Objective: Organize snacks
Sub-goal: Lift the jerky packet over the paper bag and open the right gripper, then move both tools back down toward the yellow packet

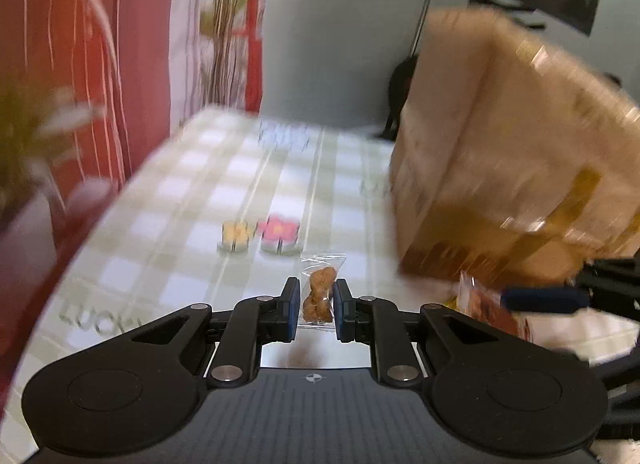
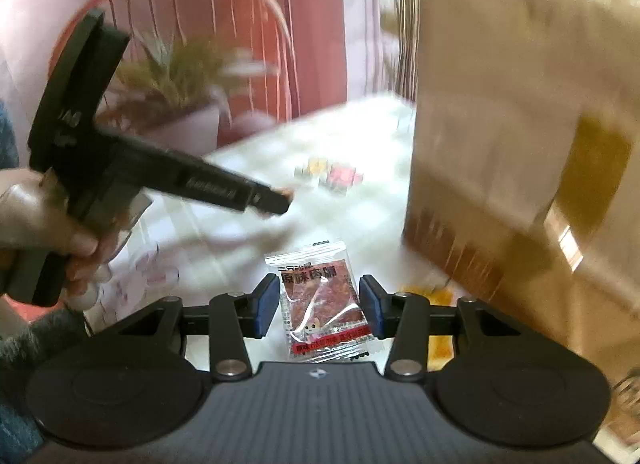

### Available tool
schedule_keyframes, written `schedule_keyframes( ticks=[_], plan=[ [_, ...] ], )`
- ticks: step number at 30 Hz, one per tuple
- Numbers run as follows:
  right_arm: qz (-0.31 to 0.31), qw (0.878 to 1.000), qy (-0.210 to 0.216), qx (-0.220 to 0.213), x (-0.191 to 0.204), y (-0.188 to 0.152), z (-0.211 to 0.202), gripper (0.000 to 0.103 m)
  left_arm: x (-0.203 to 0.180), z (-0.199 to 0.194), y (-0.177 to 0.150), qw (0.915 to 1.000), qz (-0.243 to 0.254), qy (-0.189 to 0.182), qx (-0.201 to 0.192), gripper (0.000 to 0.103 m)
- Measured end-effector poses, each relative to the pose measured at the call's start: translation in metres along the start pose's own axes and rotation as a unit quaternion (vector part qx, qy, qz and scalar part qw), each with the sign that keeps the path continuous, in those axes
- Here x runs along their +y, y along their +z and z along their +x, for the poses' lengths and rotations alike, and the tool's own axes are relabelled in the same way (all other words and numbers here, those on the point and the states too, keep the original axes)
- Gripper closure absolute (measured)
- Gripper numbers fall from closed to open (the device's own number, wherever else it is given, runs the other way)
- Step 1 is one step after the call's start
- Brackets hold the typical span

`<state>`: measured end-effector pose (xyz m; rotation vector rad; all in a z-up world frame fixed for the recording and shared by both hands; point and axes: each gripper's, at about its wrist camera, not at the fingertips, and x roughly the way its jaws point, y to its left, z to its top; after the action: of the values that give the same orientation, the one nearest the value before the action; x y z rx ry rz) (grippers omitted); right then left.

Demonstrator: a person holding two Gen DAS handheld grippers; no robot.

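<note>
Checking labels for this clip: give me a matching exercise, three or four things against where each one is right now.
Things:
1. clear packet of brown twisted snack
2. red printed jerky packet
3. pink flower-shaped piece
4. brown cardboard box

Places:
A. lying on the checked tablecloth, beside a yellow flower piece
B. between the left gripper jaws
C. standing at the table's right side
D. between the right gripper jaws

Pairs: 1-B, 2-D, 3-A, 4-C
</note>
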<state>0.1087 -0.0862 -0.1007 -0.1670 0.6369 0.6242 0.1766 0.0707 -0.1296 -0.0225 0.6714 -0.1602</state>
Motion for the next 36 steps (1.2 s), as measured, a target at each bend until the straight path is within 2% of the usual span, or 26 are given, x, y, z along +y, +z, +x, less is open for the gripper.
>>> schedule_keyframes(
  ticks=[4, 8, 11, 14, 17, 20, 24, 25, 26, 27, 32, 36],
  plan=[
    [-0.016, 0.998, -0.019, -0.061, -0.005, 0.027, -0.036, 0.056, -0.012, -0.04, 0.03, 0.9981, 0.011, -0.014, -0.059, 0.084],
    [-0.029, 0.991, -0.039, -0.127, -0.013, 0.056, -0.076, 0.056, -0.032, -0.074, 0.065, 0.9917, 0.024, -0.036, -0.121, 0.084],
    [-0.032, 0.984, -0.066, -0.162, -0.026, 0.074, -0.101, 0.056, -0.053, -0.083, 0.094, 0.9868, 0.03, -0.058, -0.148, 0.084],
    [-0.017, 0.98, -0.099, -0.171, -0.048, 0.086, -0.115, 0.056, -0.081, -0.08, 0.117, 0.9824, 0.031, -0.081, -0.165, 0.084],
    [0.013, 0.978, -0.132, -0.162, -0.075, 0.086, -0.123, 0.056, -0.109, -0.067, 0.132, 0.9796, 0.034, -0.105, -0.168, 0.084],
    [0.045, 0.976, -0.16, -0.143, -0.1, 0.08, -0.129, 0.056, -0.135, -0.042, 0.138, 0.9793, 0.04, -0.128, -0.152, 0.084],
    [0.063, 0.972, -0.195, -0.113, -0.121, 0.07, -0.128, 0.055, -0.158, -0.015, 0.139, 0.9805, 0.053, -0.14, -0.127, 0.082],
    [0.069, 0.971, -0.204, -0.108, -0.124, 0.067, -0.129, 0.053, -0.161, -0.009, 0.139, 0.9813, 0.053, -0.138, -0.123, 0.074],
    [0.073, 0.969, -0.211, -0.107, -0.127, 0.063, -0.132, 0.052, -0.161, -0.004, 0.138, 0.982, 0.052, -0.137, -0.12, 0.06],
    [0.078, 0.968, -0.216, -0.106, -0.129, 0.061, -0.133, 0.05, -0.16, -0.001, 0.139, 0.9823, 0.051, -0.134, -0.12, 0.057],
    [0.083, 0.966, -0.216, -0.117, -0.128, 0.051, -0.147, 0.044, -0.142, -0.01, 0.13, 0.9837, 0.053, -0.122, -0.121, 0.055],
    [0.085, 0.97, -0.184, -0.134, -0.114, 0.048, -0.154, 0.044, -0.126, -0.03, 0.122, 0.9839, 0.068, -0.113, -0.121, 0.055]
  ],
)
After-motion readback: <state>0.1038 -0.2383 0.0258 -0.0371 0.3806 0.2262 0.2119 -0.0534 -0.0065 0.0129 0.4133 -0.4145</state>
